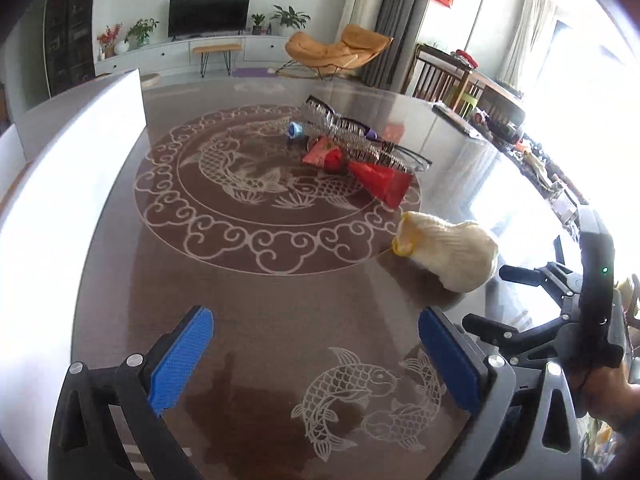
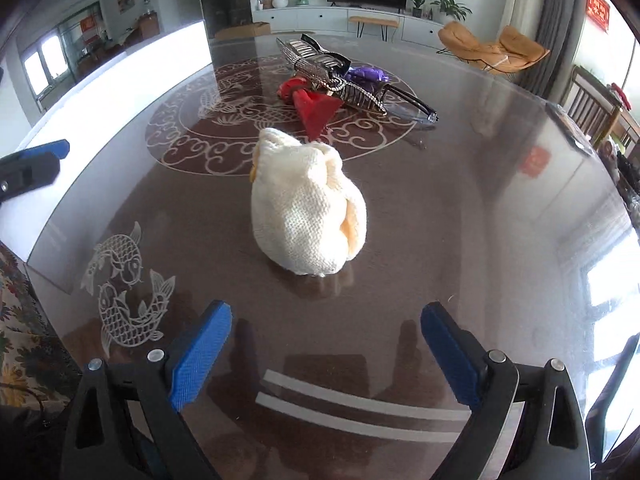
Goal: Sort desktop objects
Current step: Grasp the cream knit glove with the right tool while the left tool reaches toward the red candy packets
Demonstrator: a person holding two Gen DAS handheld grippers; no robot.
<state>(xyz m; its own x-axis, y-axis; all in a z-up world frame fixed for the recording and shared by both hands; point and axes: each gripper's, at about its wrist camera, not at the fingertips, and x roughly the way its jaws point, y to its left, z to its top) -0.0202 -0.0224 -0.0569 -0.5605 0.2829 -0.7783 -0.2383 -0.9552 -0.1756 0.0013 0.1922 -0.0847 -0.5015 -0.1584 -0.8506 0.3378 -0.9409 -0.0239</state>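
Left gripper (image 1: 316,354): blue pads spread wide over bare tabletop, nothing between them.
Right gripper (image 2: 326,346): pads wide apart, empty, pointed at the knitted bundle.
Cream knitted bundle (image 2: 306,210): lies alone on the glass table (image 2: 460,208), near the table's front edge.
Pile (image 2: 332,76): beyond the bundle, well apart; glasses (image 2: 412,106), a red item (image 2: 314,110), something purple, perhaps a bag.
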